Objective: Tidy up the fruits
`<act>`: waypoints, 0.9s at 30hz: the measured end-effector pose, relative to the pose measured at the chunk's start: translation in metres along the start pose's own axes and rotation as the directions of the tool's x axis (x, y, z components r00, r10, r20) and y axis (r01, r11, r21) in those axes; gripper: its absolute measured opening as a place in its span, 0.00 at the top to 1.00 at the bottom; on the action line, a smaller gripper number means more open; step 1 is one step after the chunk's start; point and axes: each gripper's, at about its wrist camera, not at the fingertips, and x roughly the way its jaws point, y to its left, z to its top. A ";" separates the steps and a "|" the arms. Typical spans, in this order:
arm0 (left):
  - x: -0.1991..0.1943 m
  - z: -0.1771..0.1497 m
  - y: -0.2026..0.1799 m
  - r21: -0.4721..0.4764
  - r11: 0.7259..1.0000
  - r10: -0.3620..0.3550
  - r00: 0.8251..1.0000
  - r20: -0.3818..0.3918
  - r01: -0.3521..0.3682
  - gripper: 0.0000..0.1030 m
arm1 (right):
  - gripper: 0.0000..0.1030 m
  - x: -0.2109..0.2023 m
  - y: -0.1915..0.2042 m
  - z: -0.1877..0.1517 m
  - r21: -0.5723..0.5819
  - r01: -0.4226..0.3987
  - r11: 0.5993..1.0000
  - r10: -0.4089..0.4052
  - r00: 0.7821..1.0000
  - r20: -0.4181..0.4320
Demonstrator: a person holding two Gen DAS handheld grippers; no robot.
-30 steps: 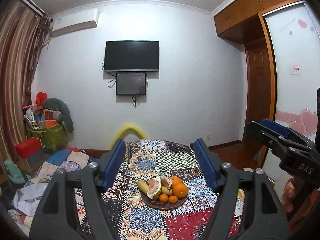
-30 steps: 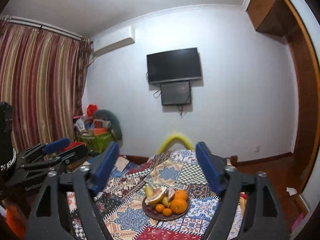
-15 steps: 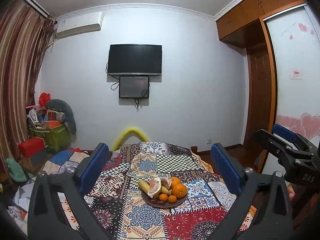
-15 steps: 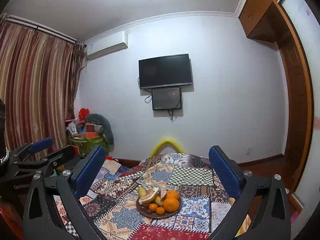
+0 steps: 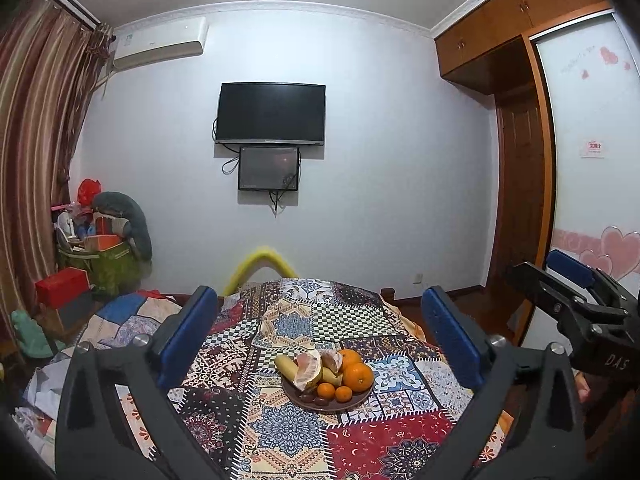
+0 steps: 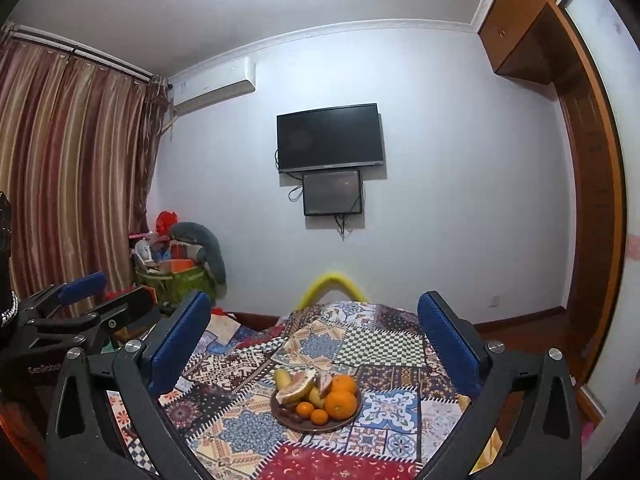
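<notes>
A brown plate (image 5: 356, 403) (image 6: 288, 420) of fruit sits on a patchwork-covered table (image 5: 280, 432) (image 6: 384, 440). It holds large oranges (image 5: 358, 376) (image 6: 340, 403), small tangerines (image 5: 326, 390) (image 6: 305, 409), a banana (image 5: 287, 364) (image 6: 282, 377), a peeled pomelo piece (image 5: 307, 372) (image 6: 298, 388) and dark dates. My left gripper (image 5: 320, 340) is open and empty, above and short of the plate. My right gripper (image 6: 316, 340) is open and empty too, likewise held back from the plate. Each gripper shows at the edge of the other's view.
A yellow chair back (image 5: 262, 264) (image 6: 332, 286) stands at the table's far end. Clutter and a green basket (image 5: 108, 264) (image 6: 172, 280) sit by the striped curtain at left. A wardrobe (image 5: 524, 184) and door are at right. A TV (image 5: 271, 113) hangs on the wall.
Both grippers have opened wider. Both have drawn back and risen a little, so the plate sits lower and farther between the fingers.
</notes>
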 end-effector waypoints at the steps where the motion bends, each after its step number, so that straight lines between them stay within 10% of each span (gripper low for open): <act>1: 0.000 0.000 0.000 0.000 1.000 0.001 1.000 -0.001 -0.001 0.00 | 0.00 0.001 0.000 0.000 0.001 0.000 1.000 0.000 1.000 -0.001; 27: 0.010 -0.005 -0.001 0.008 1.000 -0.027 0.999 -0.026 0.028 0.00 | 0.00 -0.002 -0.005 0.004 0.015 0.010 1.000 -0.009 1.000 -0.017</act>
